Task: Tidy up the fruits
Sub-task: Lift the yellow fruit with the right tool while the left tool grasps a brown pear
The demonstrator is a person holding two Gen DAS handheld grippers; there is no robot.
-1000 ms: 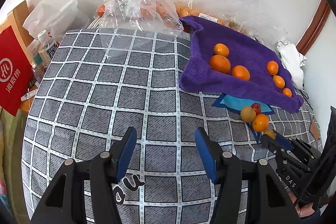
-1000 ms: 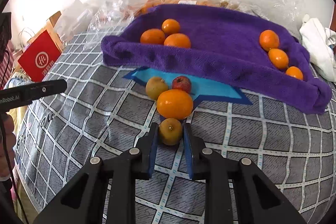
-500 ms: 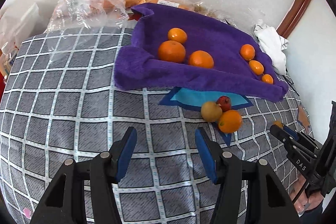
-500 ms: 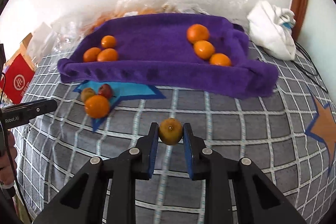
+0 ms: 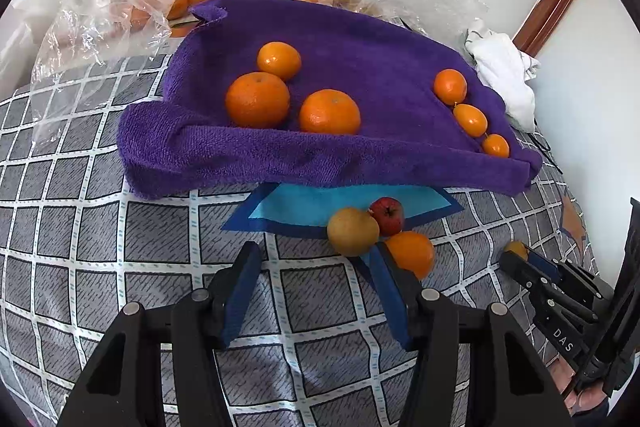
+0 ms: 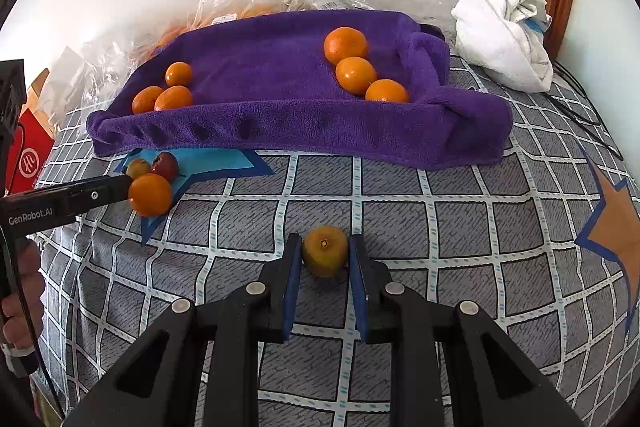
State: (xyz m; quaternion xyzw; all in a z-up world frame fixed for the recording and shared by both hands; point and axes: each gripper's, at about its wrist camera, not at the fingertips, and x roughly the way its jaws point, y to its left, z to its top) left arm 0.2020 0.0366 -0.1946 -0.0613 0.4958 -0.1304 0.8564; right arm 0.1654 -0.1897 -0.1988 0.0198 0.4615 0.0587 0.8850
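My right gripper (image 6: 325, 253) is clamped on a small yellowish fruit (image 6: 325, 255) above the checked cloth (image 6: 400, 211), while my left gripper (image 5: 316, 263), jaws apart and just narrowing on nothing, sits beside three loose fruits (image 5: 352, 231).

Six round orange citrus fruits (image 5: 257, 99) are counted on the purple terry towel (image 5: 360, 43) ahead of the tools. One more orange (image 5: 412, 253), one yellow-brown pear-like fruit (image 5: 353, 231) and one small red apple (image 5: 387, 215) are noted just beyond the left tool; one small yellow-orange fruit (image 6: 325, 250) between the right tool's tips.
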